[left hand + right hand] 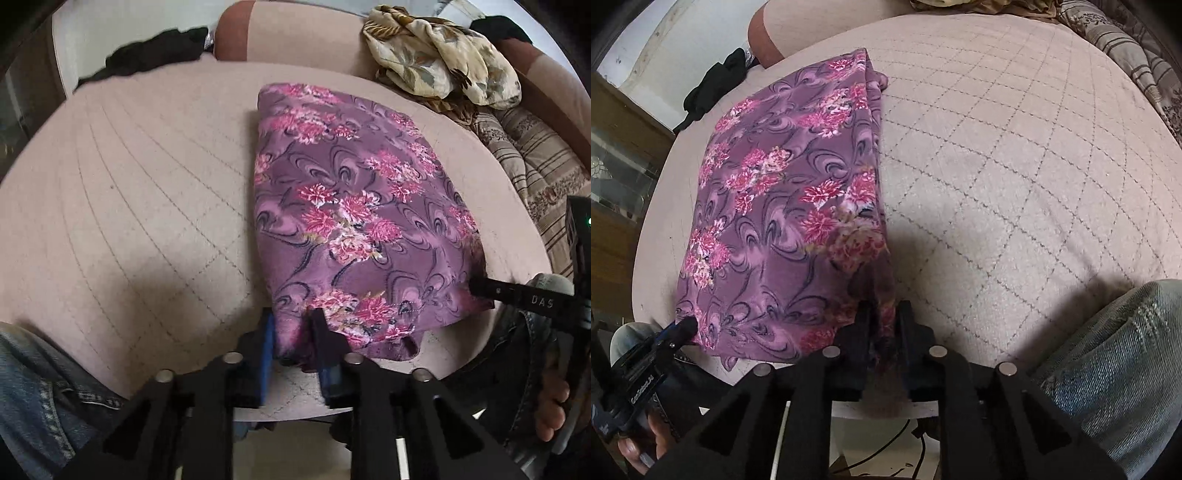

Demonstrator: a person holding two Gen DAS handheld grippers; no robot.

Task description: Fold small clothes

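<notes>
A purple cloth with pink flowers (351,206) lies folded into a long strip on the pink quilted surface (129,184). In the left wrist view, my left gripper (293,328) is at the cloth's near left corner, its fingers closed on a bunched bit of fabric. The dark tip of my right gripper (480,286) meets the near right corner. In the right wrist view, the same cloth (783,206) stretches away, and my right gripper (884,321) pinches its near right edge. The left gripper (679,328) shows at the near left corner.
A crumpled beige floral cloth (439,59) and a striped cushion (535,158) lie at the far right. A black garment (147,51) rests at the far left. The person's jeans-clad knees (1119,362) flank the near edge. A wooden cabinet (620,147) stands to the left.
</notes>
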